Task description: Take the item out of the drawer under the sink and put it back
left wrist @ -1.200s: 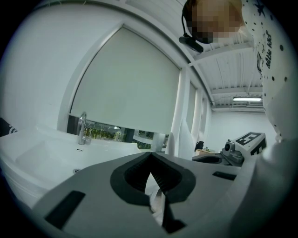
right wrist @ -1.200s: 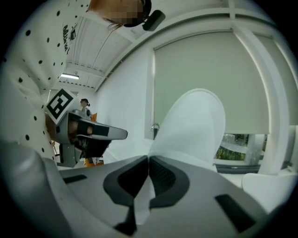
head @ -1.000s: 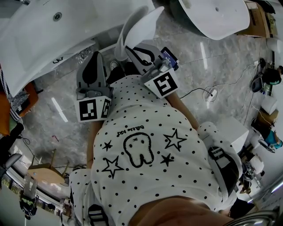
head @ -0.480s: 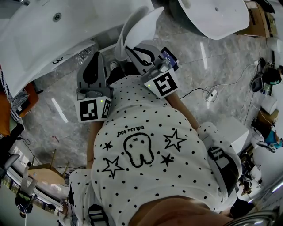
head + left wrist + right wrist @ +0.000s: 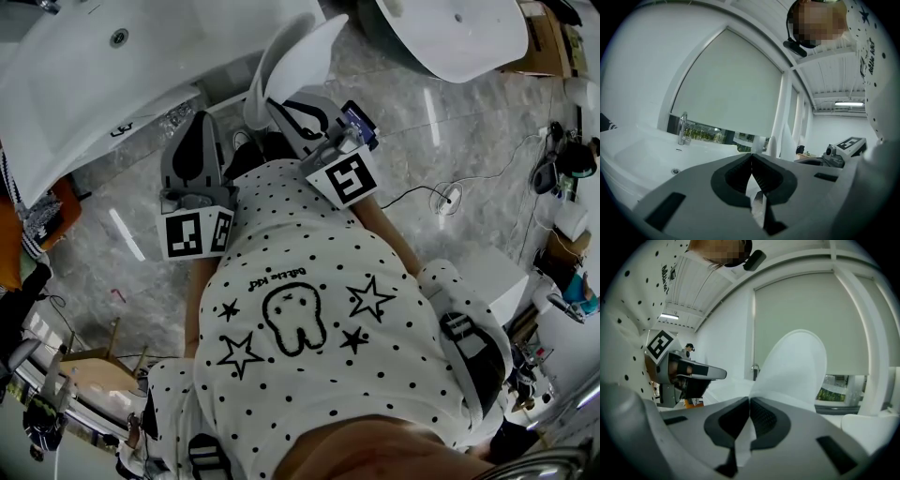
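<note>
My left gripper (image 5: 202,120) is held close to my body, pointing at the white sink (image 5: 84,70). Its jaws are shut with nothing between them (image 5: 751,158). My right gripper (image 5: 281,111) is beside it, also shut and empty (image 5: 749,401), pointing at a white oval lid (image 5: 794,366). The left gripper view shows the sink basin (image 5: 642,150) and its chrome faucet (image 5: 683,127) ahead. No drawer and no item from it can be made out in any view.
A white oval lid (image 5: 291,52) stands just beyond the right gripper. Another white basin (image 5: 455,28) lies at the top right. A cable (image 5: 441,199) runs over the grey marble floor (image 5: 469,141). Boxes and clutter line the right edge.
</note>
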{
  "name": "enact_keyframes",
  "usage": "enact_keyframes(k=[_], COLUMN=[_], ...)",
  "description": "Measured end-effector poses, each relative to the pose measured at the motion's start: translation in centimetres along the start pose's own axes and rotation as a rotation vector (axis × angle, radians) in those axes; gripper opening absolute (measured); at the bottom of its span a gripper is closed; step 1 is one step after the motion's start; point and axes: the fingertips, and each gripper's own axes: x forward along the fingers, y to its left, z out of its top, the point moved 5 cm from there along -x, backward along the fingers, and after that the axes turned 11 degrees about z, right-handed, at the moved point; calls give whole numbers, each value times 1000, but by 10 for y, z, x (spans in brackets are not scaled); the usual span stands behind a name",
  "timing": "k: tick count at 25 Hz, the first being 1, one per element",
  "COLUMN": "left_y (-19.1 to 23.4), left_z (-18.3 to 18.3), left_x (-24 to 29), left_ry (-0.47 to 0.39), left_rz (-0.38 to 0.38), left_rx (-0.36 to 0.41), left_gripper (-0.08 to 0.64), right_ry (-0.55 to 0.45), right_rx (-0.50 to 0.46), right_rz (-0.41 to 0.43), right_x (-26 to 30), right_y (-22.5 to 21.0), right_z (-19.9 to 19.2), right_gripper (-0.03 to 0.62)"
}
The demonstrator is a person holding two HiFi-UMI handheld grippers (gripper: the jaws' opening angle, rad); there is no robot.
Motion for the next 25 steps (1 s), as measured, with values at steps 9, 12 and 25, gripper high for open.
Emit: enact_keyframes(k=[9,12,25], left_y=[-3,-3,2], left_z=[-1,-2,-4], left_x=[2,3,-7], left_ry=[7,9,12], left_rz=[-9,-11,24], left_rx=[1,2,20], left_gripper=[5,5,5], right_ry=[15,46,309], right_rx=[-1,-47,-581], right_rz=[-21,-18,80], right_x=[-4,-3,13], right_y=[-2,-1,-1], right_z=[-2,-4,-17], right_gripper=[15,15,15])
